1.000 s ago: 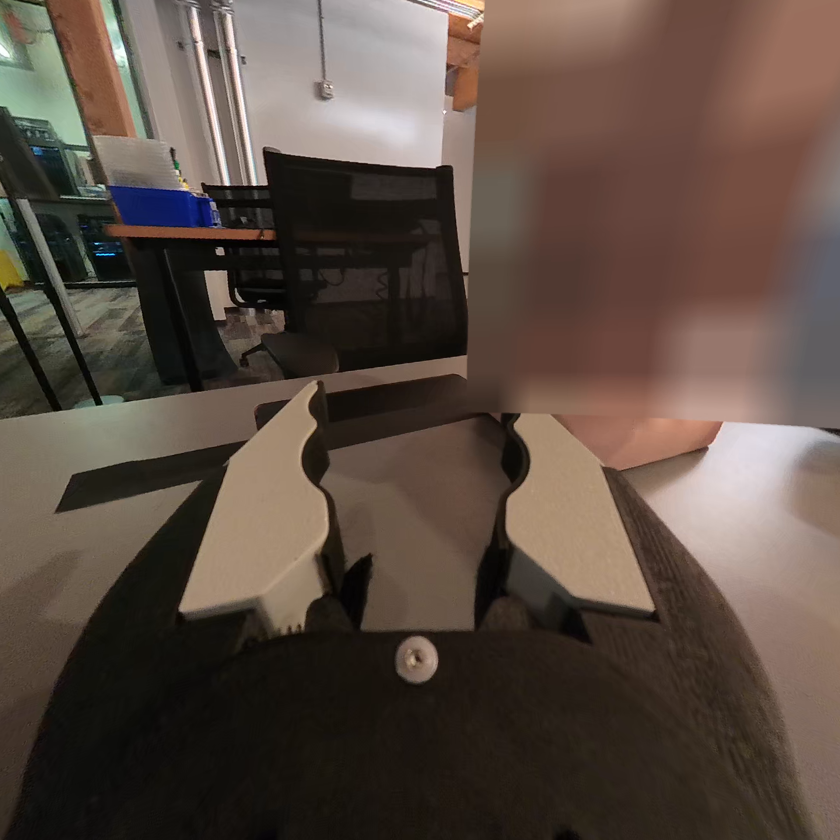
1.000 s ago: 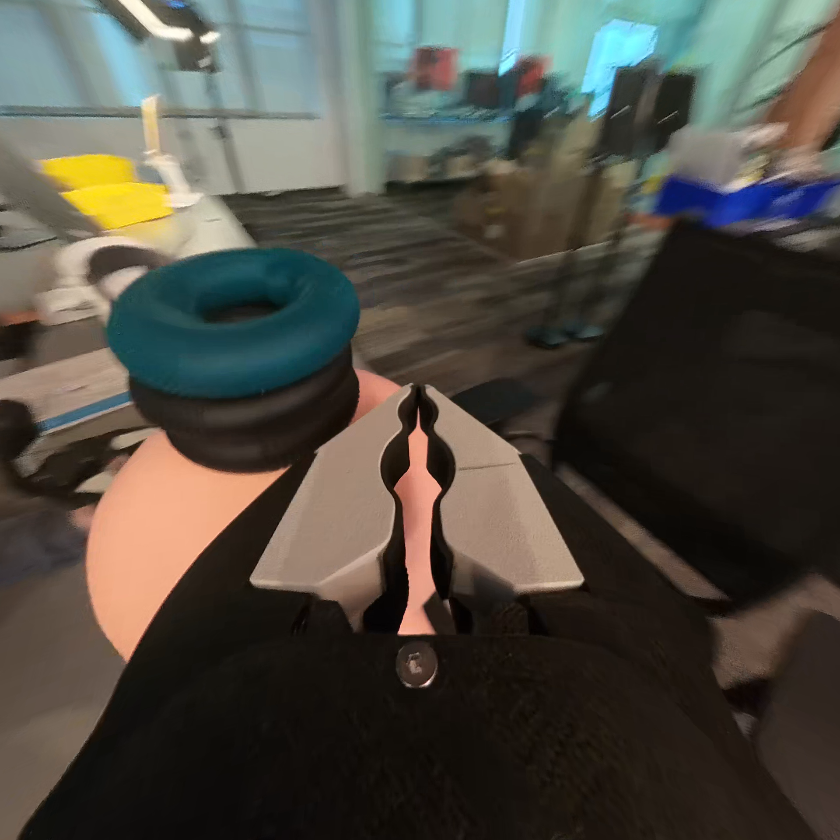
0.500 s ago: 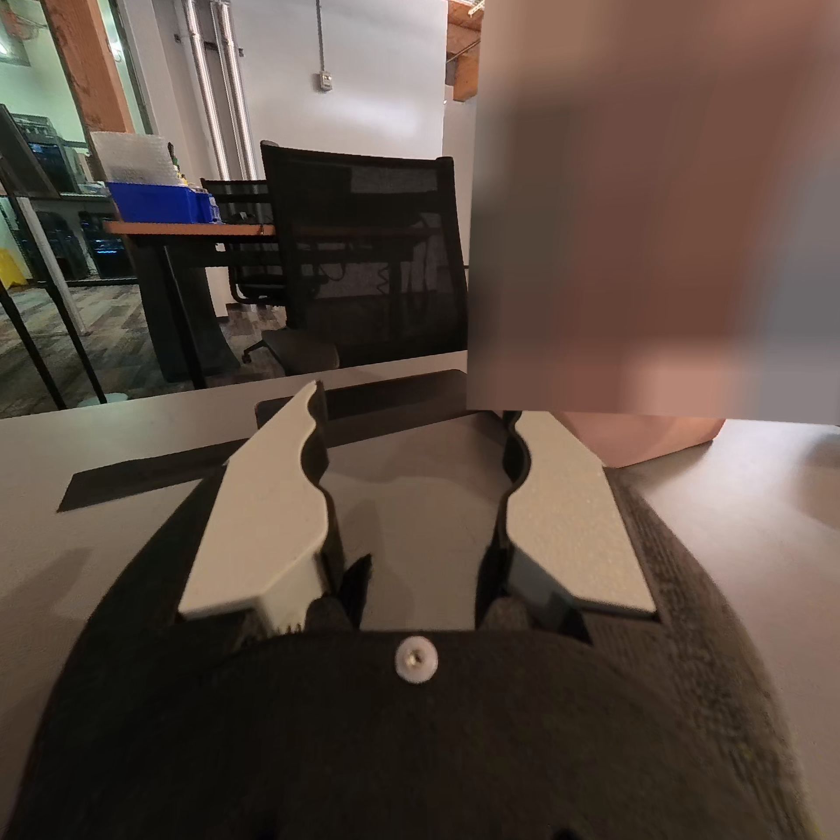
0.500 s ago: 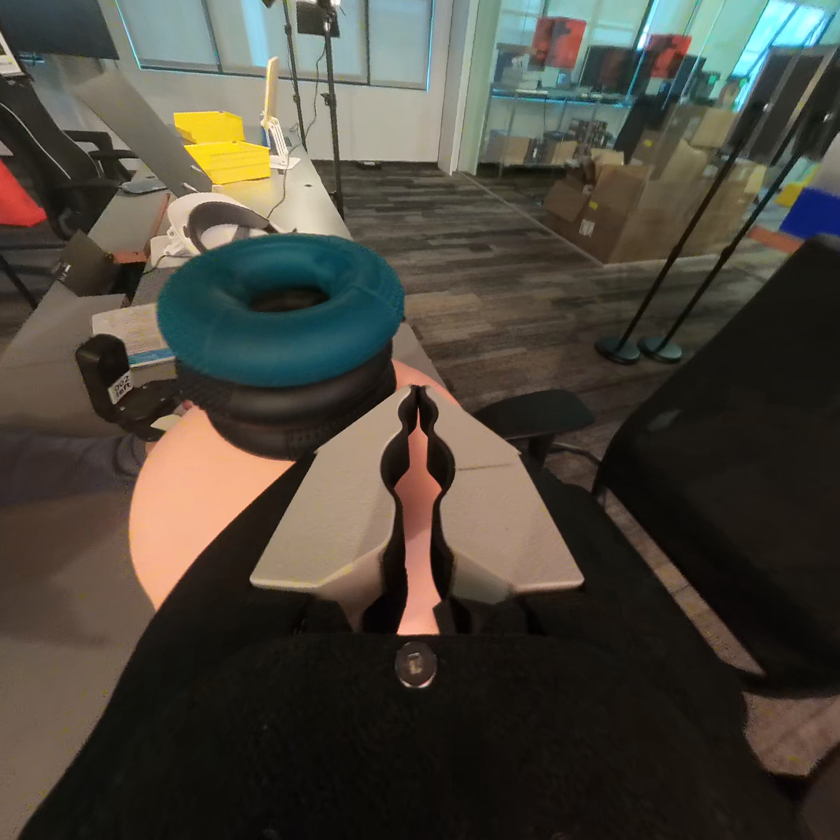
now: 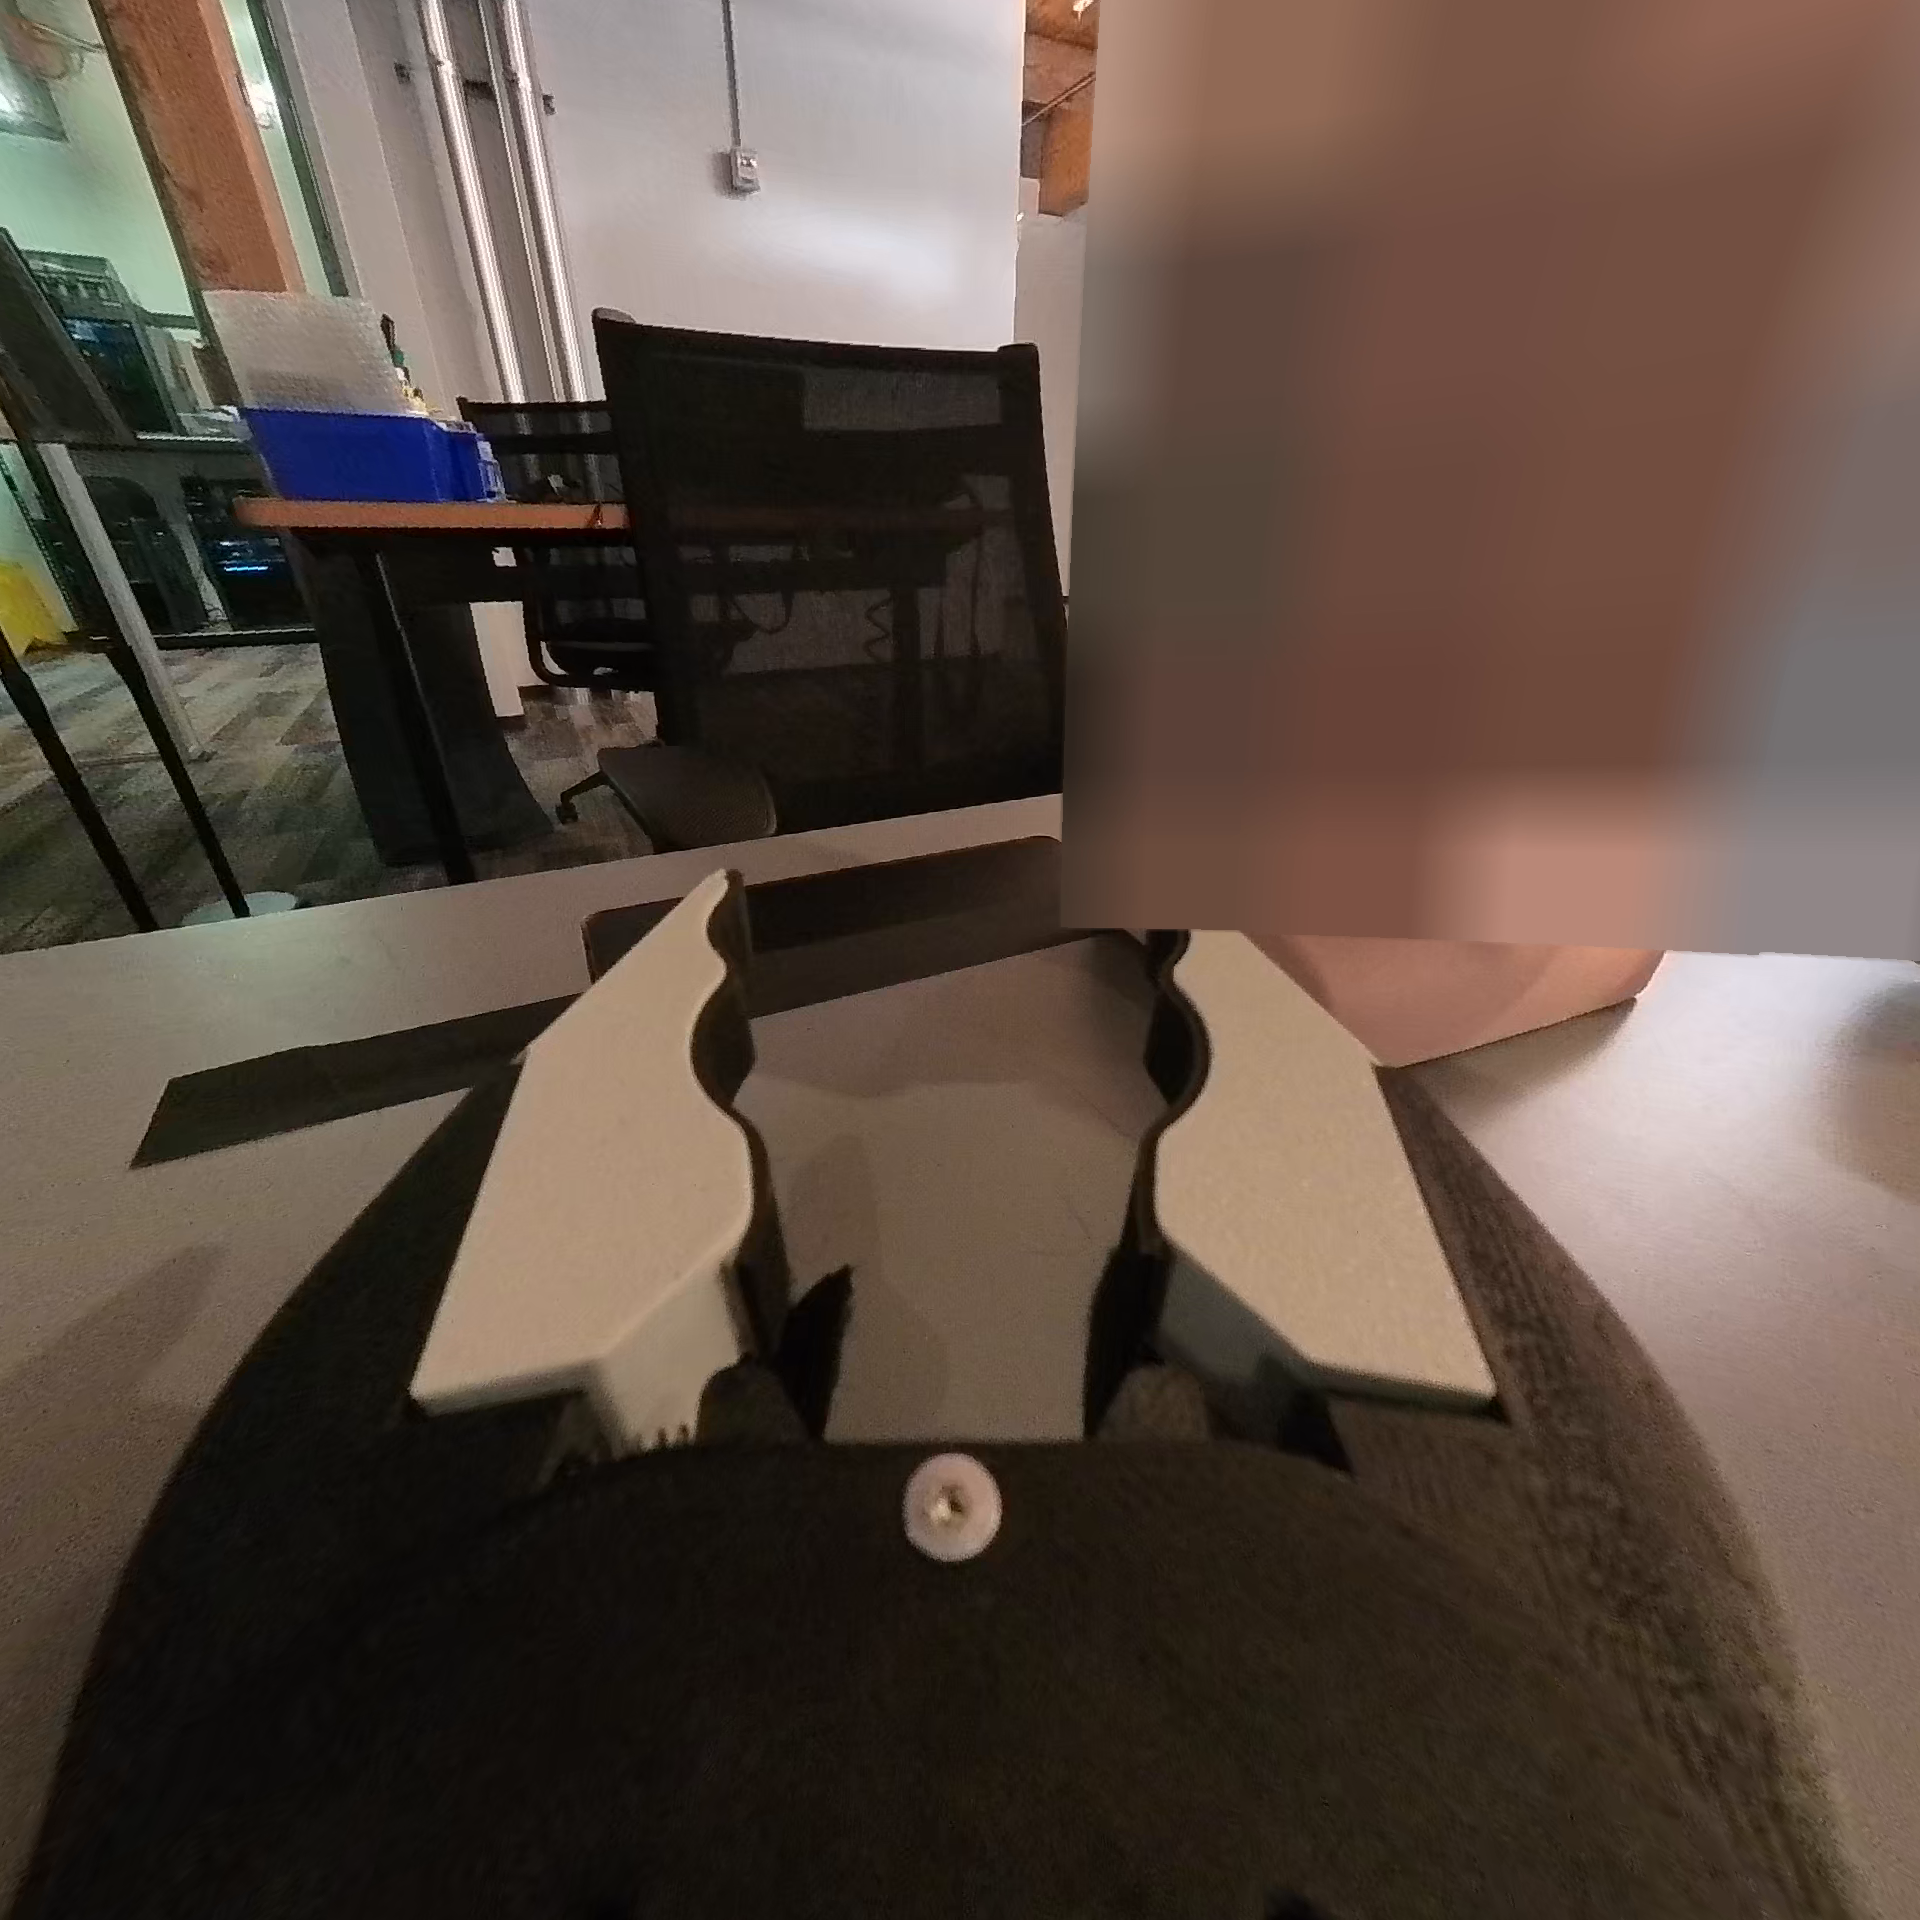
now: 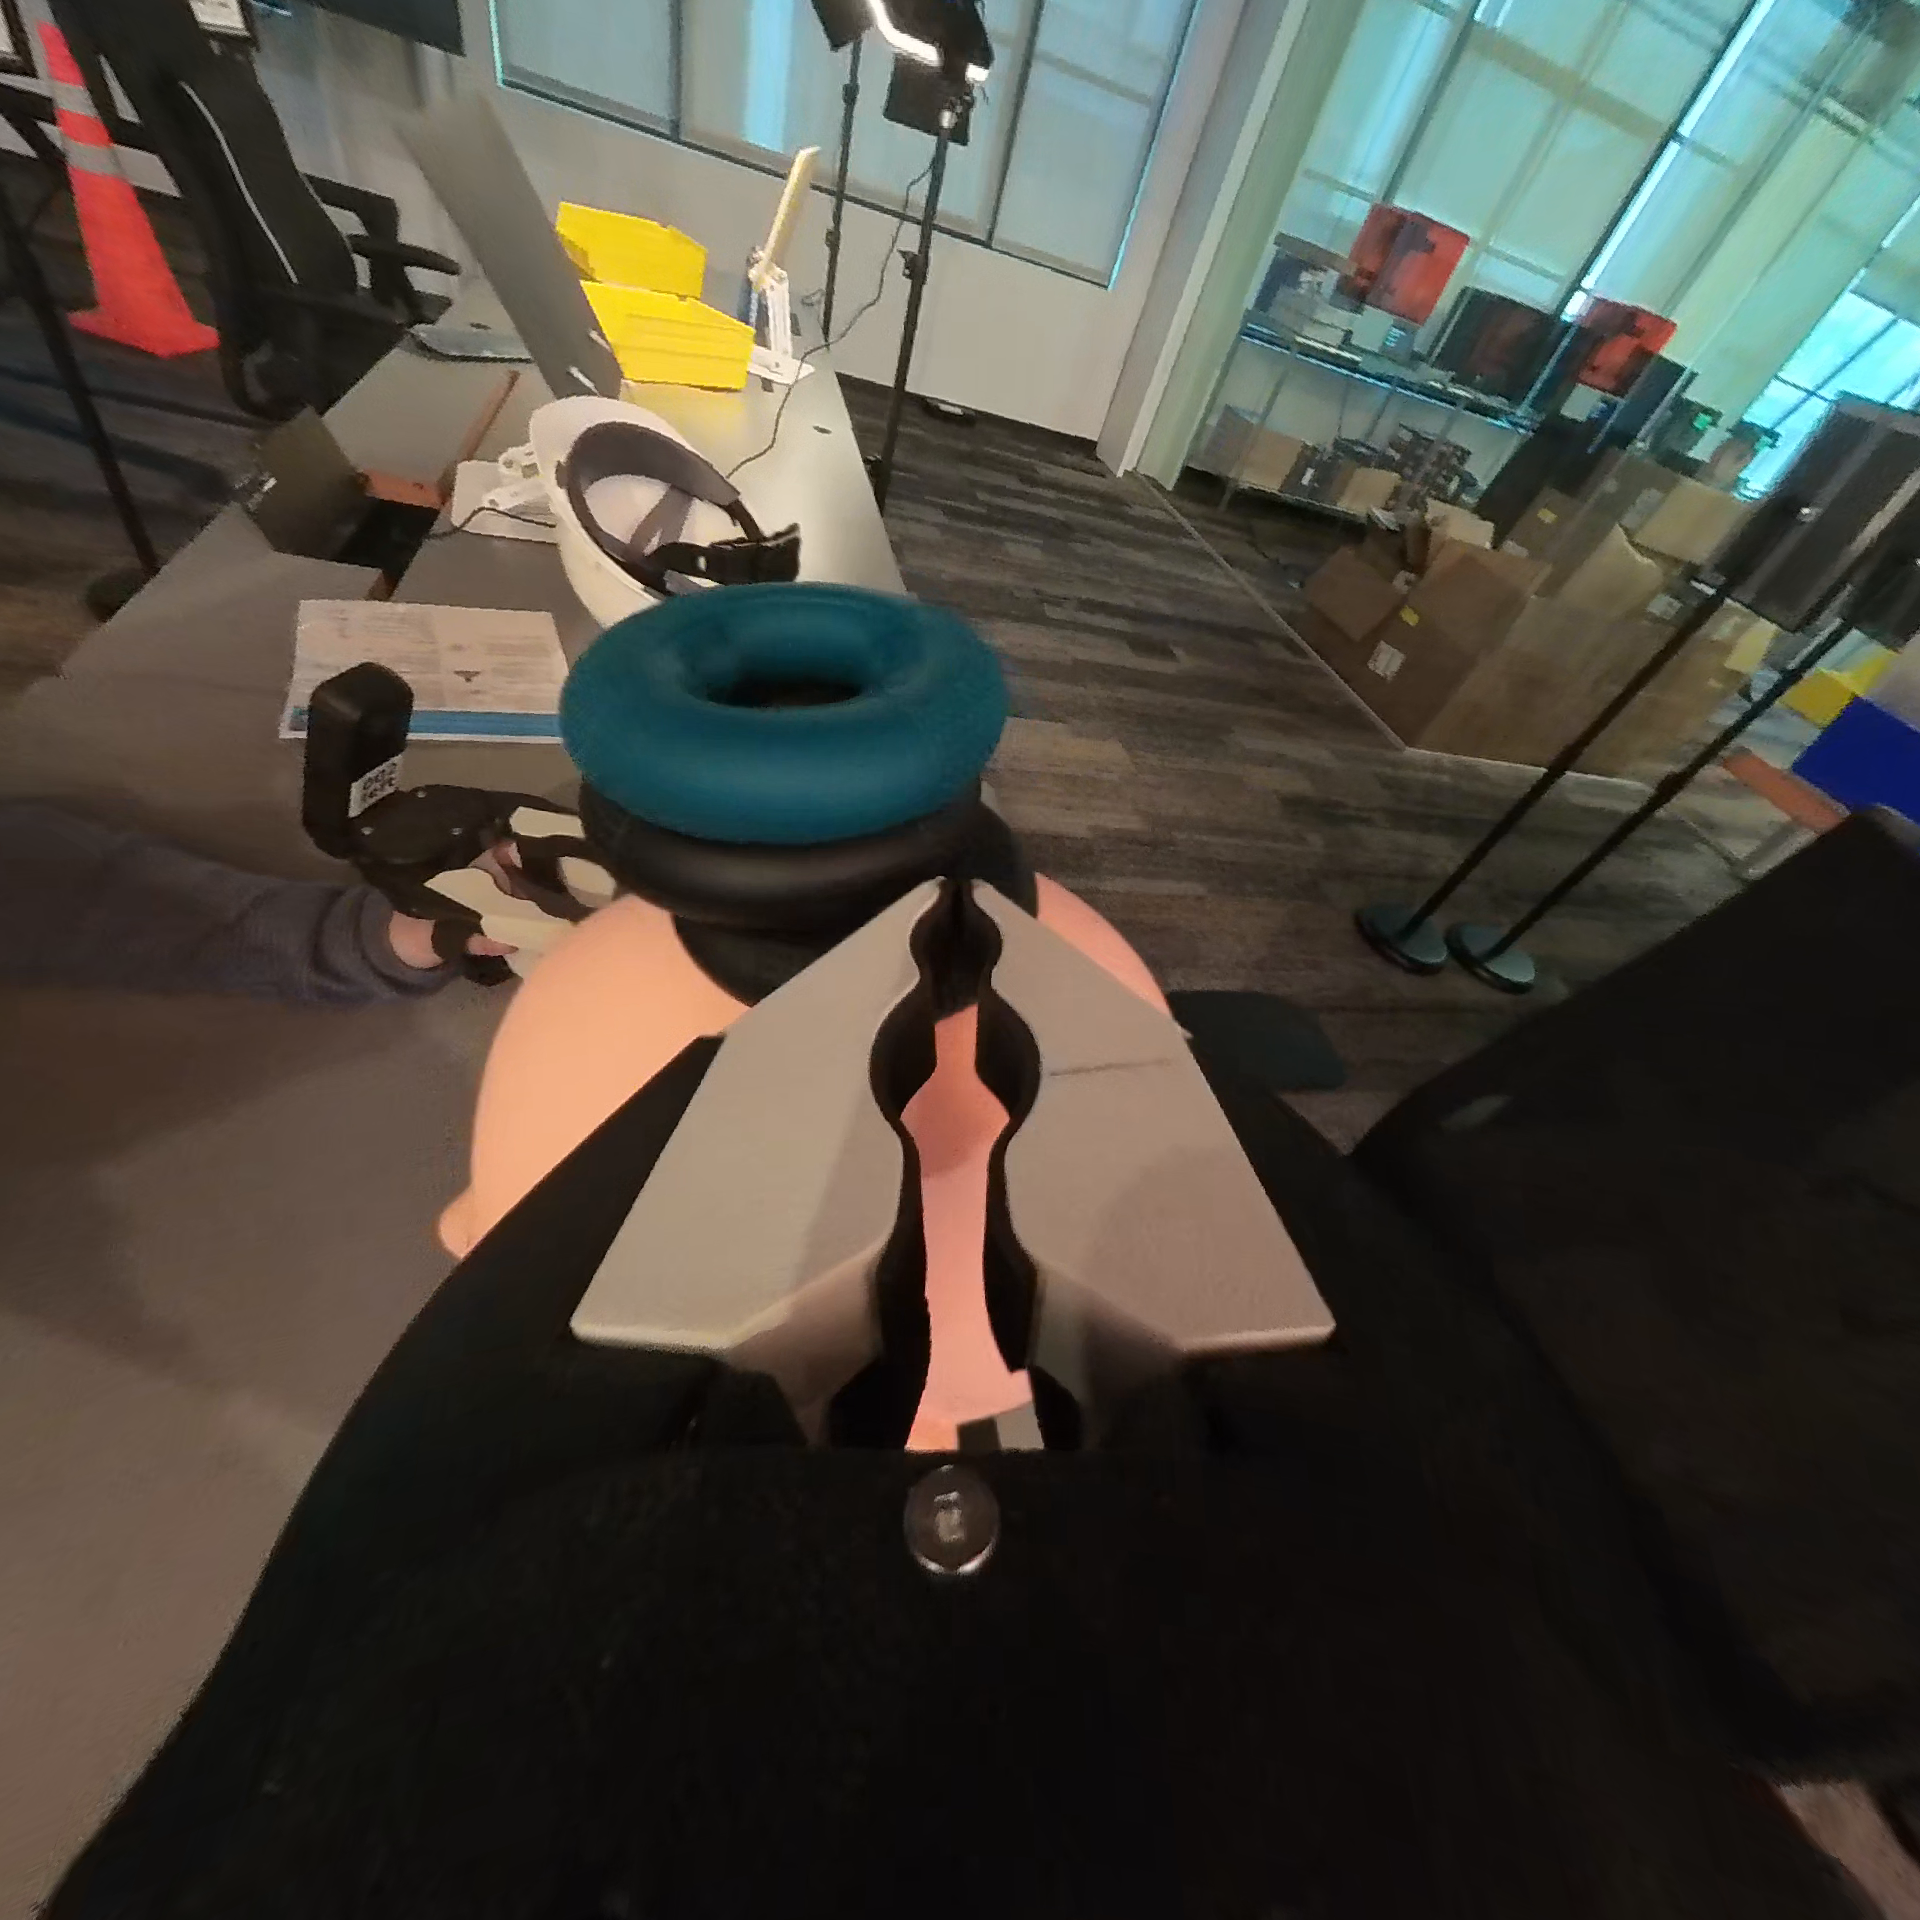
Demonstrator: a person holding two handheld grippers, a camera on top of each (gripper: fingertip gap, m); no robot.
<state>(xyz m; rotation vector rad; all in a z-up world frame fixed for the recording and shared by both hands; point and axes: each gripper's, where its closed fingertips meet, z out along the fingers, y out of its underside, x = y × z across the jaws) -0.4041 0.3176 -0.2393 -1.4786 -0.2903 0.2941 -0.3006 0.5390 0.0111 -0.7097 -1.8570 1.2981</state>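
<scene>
right wrist view: your right tool [image 6: 958,899] pinched together over pink dome [image 6: 582,1060], beside teal ring [image 6: 781,707]; left tool [image 5: 945,925] spread apart over bench [image 5: 208,1039].

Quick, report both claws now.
Left claw: open, empty, low over the grey table.
Right claw: shut, tips against the black ring under the teal foam ring.

A grey table [image 5: 260,1018] fills the foreground, with a black mesh office chair [image 5: 831,582] behind it and a wooden-topped desk [image 5: 436,511] carrying a blue bin [image 5: 358,455]. The wall [image 5: 831,187] behind is white. On the other side, tall windows [image 6: 1558,187], patterned dark carpet [image 6: 1091,603], cardboard boxes [image 6: 1455,613], yellow trays [image 6: 665,312], an orange cone [image 6: 114,239] and light stands [image 6: 914,260].
</scene>
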